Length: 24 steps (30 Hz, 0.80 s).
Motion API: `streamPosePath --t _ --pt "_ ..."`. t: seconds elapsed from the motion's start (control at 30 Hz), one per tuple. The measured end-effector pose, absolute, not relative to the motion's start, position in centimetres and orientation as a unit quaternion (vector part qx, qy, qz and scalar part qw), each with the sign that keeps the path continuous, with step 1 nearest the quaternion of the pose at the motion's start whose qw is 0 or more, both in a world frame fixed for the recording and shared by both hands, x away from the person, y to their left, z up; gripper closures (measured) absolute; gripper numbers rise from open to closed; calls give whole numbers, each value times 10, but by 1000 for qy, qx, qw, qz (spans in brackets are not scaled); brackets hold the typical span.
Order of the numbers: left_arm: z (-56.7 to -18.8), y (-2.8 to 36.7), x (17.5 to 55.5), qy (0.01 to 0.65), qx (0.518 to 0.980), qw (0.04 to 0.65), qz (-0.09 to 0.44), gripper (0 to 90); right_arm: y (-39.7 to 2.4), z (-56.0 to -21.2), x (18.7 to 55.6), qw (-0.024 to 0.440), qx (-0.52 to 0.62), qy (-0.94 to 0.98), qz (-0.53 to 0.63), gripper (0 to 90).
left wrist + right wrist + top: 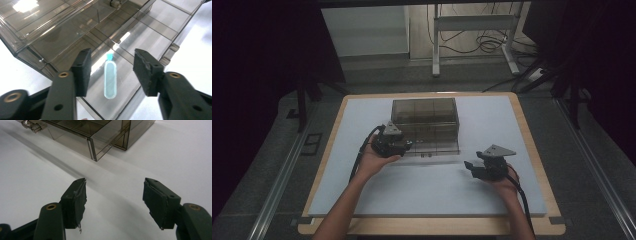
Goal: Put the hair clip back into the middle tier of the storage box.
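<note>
In the high view the smoky clear organizer box (426, 124) sat at the upper middle of the white table (432, 192), its lid thrown back and its divided tray toward the lower edge of the frame; the left gripper (408, 145) hung at the tray's near left corner, just left of centre, carried by the left hand (377, 160) whose forearm rose from the bottom of the frame; the right gripper (469, 165) lay right of centre, low over the bare table and apart from the box, in the right hand (504, 185).

In the left gripper view the left gripper (111, 71) stood with its jaws spread, pinching nothing; between them, lower centre of the frame, a small pale-blue tube (110, 78) with a brighter blue cap lay flat on the floor of one compartment of the box (62, 32), clear of both pads (82, 71); its cap pointed toward the top of the frame.

In the right gripper view the right gripper (115, 203) was likewise spread wide across the bottom of the frame with nothing in it, white table (37, 177) beneath; the box (100, 135) filled the upper middle, one corner turned toward the camera.
</note>
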<state>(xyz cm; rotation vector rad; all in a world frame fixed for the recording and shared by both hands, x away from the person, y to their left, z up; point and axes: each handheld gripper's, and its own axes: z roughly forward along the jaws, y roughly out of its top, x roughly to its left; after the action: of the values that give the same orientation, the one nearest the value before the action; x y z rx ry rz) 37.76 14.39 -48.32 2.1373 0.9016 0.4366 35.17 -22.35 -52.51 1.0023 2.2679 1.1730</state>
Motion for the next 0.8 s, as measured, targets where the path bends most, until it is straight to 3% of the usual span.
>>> streamPosePath --t 0.3,0.8 --pt "-483 146 363 353 835 379 182 354 -225 -524 352 198 360 808 422 347" --pt "-490 171 334 366 818 401 187 312 -224 -522 350 200 359 807 425 347"
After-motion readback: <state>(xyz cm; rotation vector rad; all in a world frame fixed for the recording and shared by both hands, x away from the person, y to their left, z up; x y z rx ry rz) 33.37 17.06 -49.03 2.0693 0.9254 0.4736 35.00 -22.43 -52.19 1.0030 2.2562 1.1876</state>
